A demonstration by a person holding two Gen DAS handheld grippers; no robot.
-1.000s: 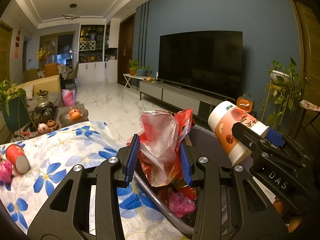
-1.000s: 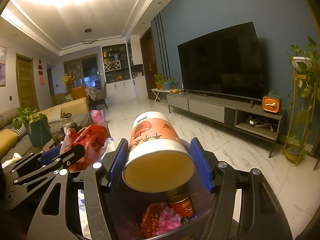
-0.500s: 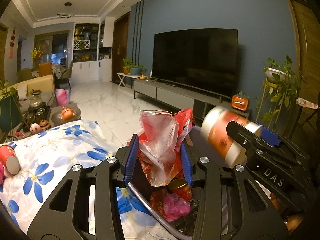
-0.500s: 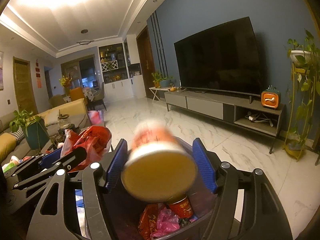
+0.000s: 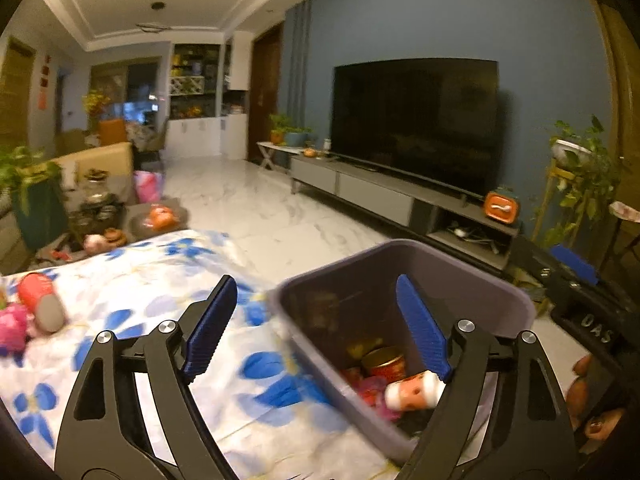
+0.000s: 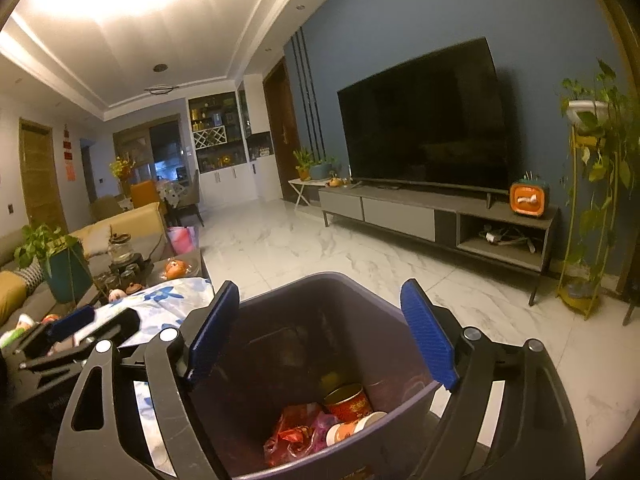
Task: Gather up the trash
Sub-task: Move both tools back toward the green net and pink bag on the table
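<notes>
Inside the grey trash bin (image 6: 412, 394), a paper cup (image 6: 352, 430), a red can (image 6: 349, 402) and a red plastic bag (image 6: 294, 438) are lying at the bottom. The right gripper (image 6: 320, 336) is hanging above it, jaws opening wide with nothing between them. The left gripper (image 5: 316, 328) is likewise opening, empty, over the bin's edge beside the floral tablecloth (image 5: 132, 276), where a red cup (image 5: 42, 302) is lying.

Warm, dim room; ceiling light (image 6: 96, 12) glares at eleven o'clock, tablecloth (image 5: 132, 276) smeared by blur, edges bowed and dark.
</notes>
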